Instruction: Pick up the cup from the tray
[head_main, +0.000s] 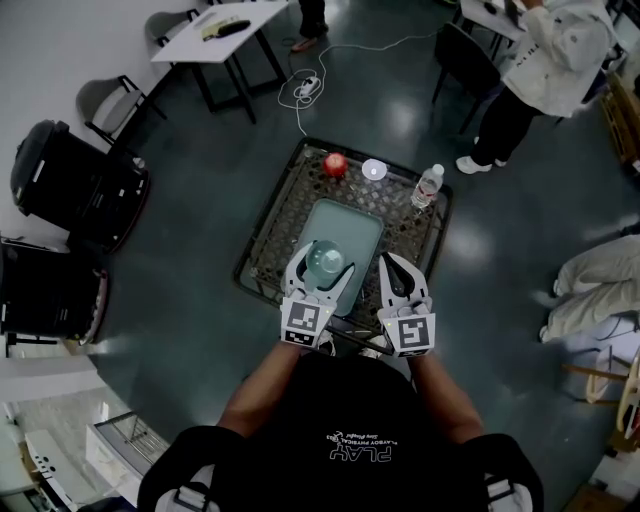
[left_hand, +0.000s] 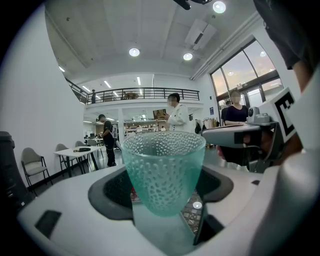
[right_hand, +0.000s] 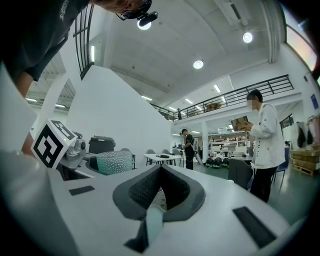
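A see-through teal cup (head_main: 325, 261) with a bumpy surface sits upright between the jaws of my left gripper (head_main: 322, 268), which is shut on it and holds it above the pale teal tray (head_main: 355, 228). In the left gripper view the cup (left_hand: 164, 170) fills the middle, with the jaws pressed to its lower sides. My right gripper (head_main: 402, 272) hovers beside it over the tray's near right corner, jaws shut with nothing between them. From the right gripper view the cup (right_hand: 113, 162) shows at the left, and the right gripper (right_hand: 161, 192) holds nothing.
The tray lies on a low dark lattice table (head_main: 282, 205). At the table's far side are a red apple (head_main: 335, 164), a small clear lid (head_main: 374, 169) and a water bottle (head_main: 427, 186). Black bins (head_main: 75, 185) stand to the left; a person (head_main: 545, 70) stands beyond.
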